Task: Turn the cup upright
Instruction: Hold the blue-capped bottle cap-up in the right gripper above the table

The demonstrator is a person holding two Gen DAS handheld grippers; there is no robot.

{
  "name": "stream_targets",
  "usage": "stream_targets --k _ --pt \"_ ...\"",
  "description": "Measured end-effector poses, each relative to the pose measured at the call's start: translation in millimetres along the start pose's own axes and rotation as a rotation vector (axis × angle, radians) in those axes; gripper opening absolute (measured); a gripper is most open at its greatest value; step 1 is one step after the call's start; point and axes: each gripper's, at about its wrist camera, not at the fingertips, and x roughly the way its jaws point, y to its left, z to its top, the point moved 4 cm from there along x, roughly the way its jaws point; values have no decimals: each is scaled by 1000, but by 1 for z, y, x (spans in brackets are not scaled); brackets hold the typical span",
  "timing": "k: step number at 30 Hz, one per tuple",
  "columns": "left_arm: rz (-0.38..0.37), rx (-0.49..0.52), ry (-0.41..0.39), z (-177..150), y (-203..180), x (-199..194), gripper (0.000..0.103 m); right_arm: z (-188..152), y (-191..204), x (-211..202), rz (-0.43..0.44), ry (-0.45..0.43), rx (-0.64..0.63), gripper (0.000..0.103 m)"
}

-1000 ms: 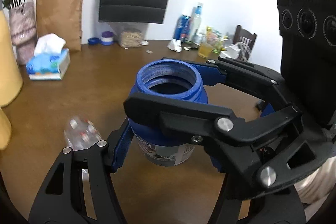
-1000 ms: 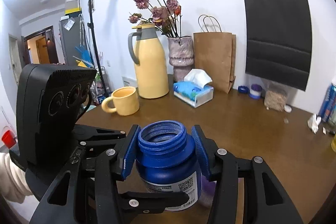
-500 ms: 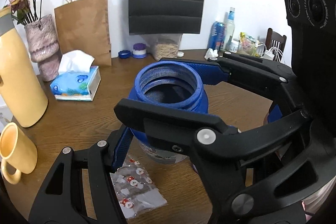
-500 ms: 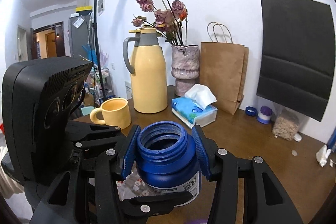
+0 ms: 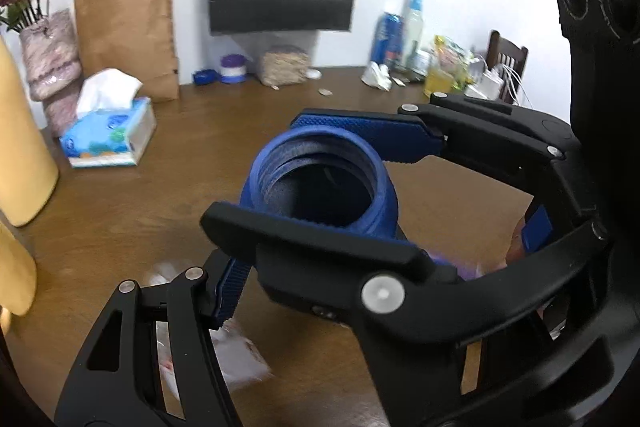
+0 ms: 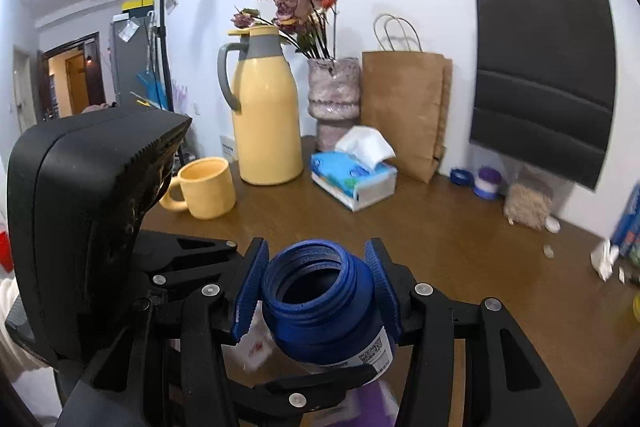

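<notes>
A blue jar-like cup (image 5: 320,183) with a threaded open mouth and a white label is held off the wooden table (image 5: 160,219), mouth up and tilted toward the camera. My left gripper (image 5: 296,203) is shut on it, its blue pads (image 5: 372,135) pressing the neck. My right gripper (image 6: 316,291) is shut on the same cup (image 6: 320,303), pads on both sides of its shoulder. Each gripper's black arm crosses the other's view below the cup.
A yellow mug (image 6: 208,193), yellow thermos (image 6: 264,119), flower vase (image 6: 334,95), tissue box (image 6: 354,179) and brown paper bag (image 6: 404,107) stand on the far left. Bottles and clutter (image 5: 404,39) sit at the back right. A small plastic packet (image 5: 236,355) lies below the cup.
The cup, held by both grippers, has tilted so its mouth faces the left camera more. The views have shifted slightly with motion blur. Both grips are unchanged.
</notes>
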Motion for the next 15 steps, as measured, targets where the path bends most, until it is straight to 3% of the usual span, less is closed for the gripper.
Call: stream_targets --k 5,10,15 --pt "-16 4 70 -25 -16 11 60 -33 -8 -3 14 68 87 55" --pt "-28 -13 128 -55 -30 14 60 -64 7 -8 -1 120 89 55" --pt "-14 20 95 -73 -43 3 62 -77 15 -22 9 116 135 55"
